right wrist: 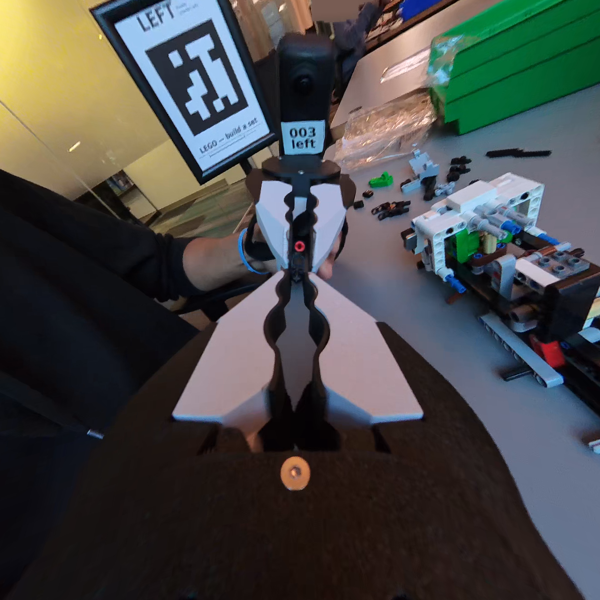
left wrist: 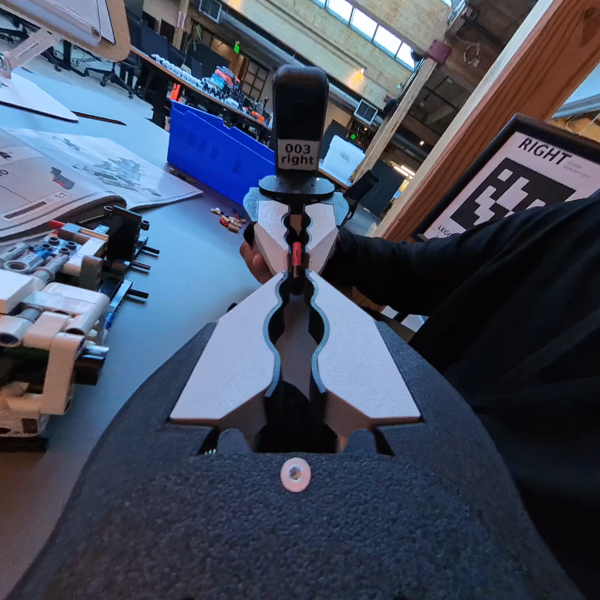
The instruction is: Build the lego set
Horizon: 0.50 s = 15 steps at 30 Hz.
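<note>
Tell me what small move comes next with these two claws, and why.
The left claw and right claw meet tip to tip with a red pin and black connector between them; which holds which is unclear. Probably press them gently together along that line to seat the pin.

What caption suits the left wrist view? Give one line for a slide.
Left gripper and right gripper meet tip to tip on a red-and-black piece, beside the half-built model.

Two claws meet tip to tip above the tabletop (right wrist: pixel 373 308), the left claw (left wrist: pixel 296 276) facing the right claw (right wrist: pixel 297 276), a small pin (left wrist: pixel 296 253) between them. The half-built model (right wrist: pixel 506 259) lies beside them, loose parts (right wrist: pixel 422 181) behind it, an open manual (left wrist: pixel 81 175) at its far side.
</note>
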Motion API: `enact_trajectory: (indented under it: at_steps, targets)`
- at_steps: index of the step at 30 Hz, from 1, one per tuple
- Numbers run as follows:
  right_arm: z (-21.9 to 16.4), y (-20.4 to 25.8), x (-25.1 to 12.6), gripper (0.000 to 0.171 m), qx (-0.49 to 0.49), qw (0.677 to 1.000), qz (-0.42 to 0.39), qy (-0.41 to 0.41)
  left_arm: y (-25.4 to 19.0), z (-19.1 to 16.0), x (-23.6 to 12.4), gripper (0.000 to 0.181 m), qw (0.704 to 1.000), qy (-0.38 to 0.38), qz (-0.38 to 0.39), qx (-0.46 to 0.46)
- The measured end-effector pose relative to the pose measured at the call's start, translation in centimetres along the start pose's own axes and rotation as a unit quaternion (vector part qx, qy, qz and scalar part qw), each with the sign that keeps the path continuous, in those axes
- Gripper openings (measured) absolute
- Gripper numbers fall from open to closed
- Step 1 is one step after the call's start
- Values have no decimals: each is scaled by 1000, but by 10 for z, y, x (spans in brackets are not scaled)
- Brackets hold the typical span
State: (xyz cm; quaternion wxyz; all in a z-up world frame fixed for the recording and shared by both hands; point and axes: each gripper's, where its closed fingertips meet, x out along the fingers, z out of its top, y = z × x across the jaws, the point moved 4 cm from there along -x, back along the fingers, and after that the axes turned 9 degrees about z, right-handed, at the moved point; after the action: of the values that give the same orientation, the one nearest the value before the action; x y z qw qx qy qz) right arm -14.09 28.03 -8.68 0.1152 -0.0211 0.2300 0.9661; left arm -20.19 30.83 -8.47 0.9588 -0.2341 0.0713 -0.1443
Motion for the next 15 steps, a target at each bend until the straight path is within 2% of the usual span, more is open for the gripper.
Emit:
enact_trajectory:
  at_steps: [3, 6, 9, 15]
  targets:
    - [1, -2, 2, 6, 8, 1000, 0, -21, 2, 2, -3, 6, 1000, -5, -13, -24]
    - [5, -2, -5, 20, 20, 999, 20, -28, 3, 1, -3, 6, 1000, -2, -15, -27]
    - [10, -1, -11, 15, 21, 999, 27, -38, -1, -5, 2, 6, 999, 26, -14, -12]
    - [3, 1, -4, 3, 16, 1000, 22, -9, -4, -11, 8, 6, 999, 50, 2, 15]
